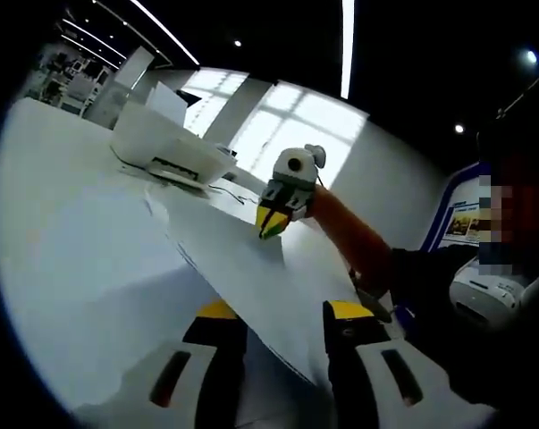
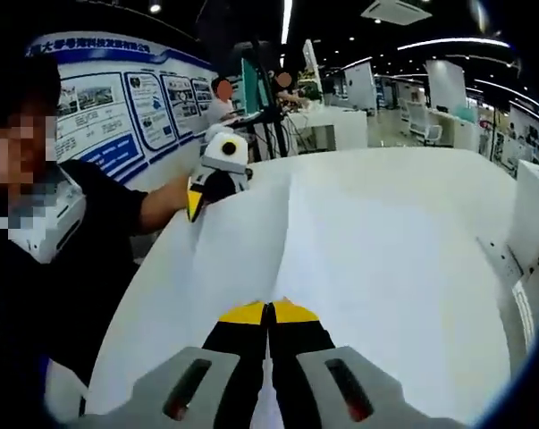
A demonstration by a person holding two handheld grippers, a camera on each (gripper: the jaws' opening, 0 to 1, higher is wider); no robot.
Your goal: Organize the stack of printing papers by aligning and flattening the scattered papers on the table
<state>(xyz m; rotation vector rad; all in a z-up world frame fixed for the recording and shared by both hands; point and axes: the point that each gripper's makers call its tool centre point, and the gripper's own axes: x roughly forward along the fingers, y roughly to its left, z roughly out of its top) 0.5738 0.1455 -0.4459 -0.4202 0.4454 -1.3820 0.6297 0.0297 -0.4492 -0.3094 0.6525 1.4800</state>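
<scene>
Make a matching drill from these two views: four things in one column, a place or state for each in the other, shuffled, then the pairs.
Things:
1. right tool
2. left tool
3. printer
4. paper stack

Places or states:
A. on the table, beyond the sheets
B. lifted, held at two ends
C. tips apart, sheet edge between them
D. tips together on a sheet edge

Pairs: 1-D, 2-C, 3-A, 4-B
</scene>
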